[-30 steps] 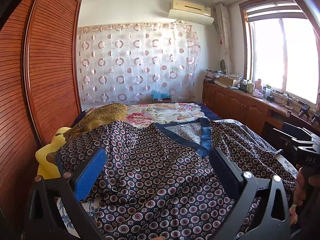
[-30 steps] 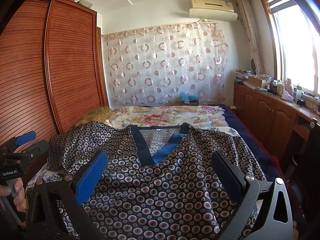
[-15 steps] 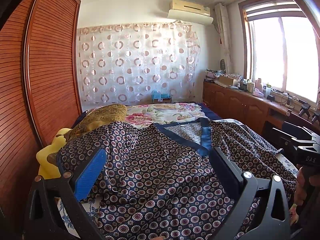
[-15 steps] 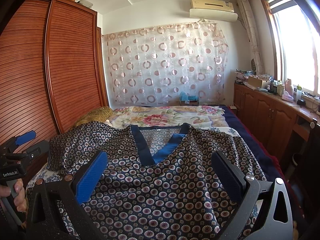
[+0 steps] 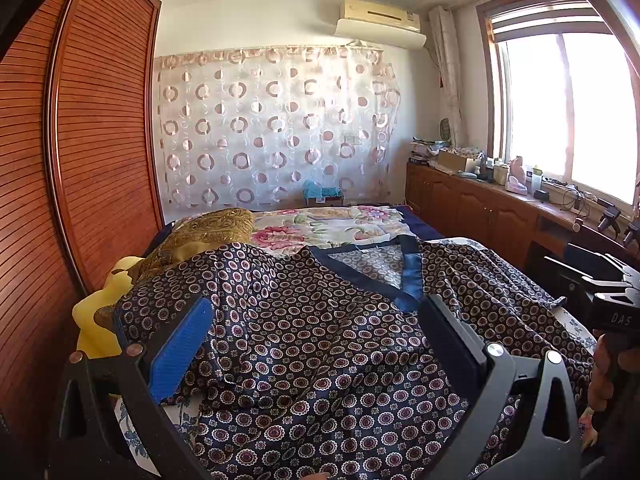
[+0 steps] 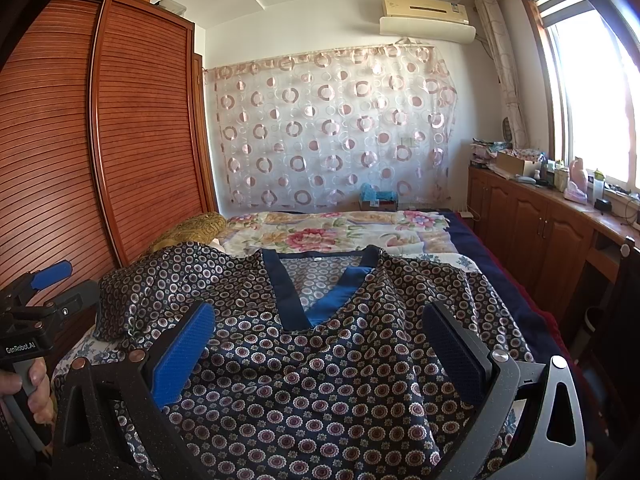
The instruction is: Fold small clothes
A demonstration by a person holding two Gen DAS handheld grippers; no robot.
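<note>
Garment (image 6: pixel 304 368) lies spread on bed (image 6: pixel 472 248), both hand-held grippers gaping.

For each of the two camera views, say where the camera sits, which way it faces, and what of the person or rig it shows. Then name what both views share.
Left wrist: sits on the left gripper, faces along the bed toward the curtain; shows its open fingers, plus the right gripper at the right edge.
Right wrist: sits on the right gripper, faces the same way; shows its open fingers, plus the left gripper and hand at the left edge.
Shared: the patterned garment, curtain, air conditioner.
</note>
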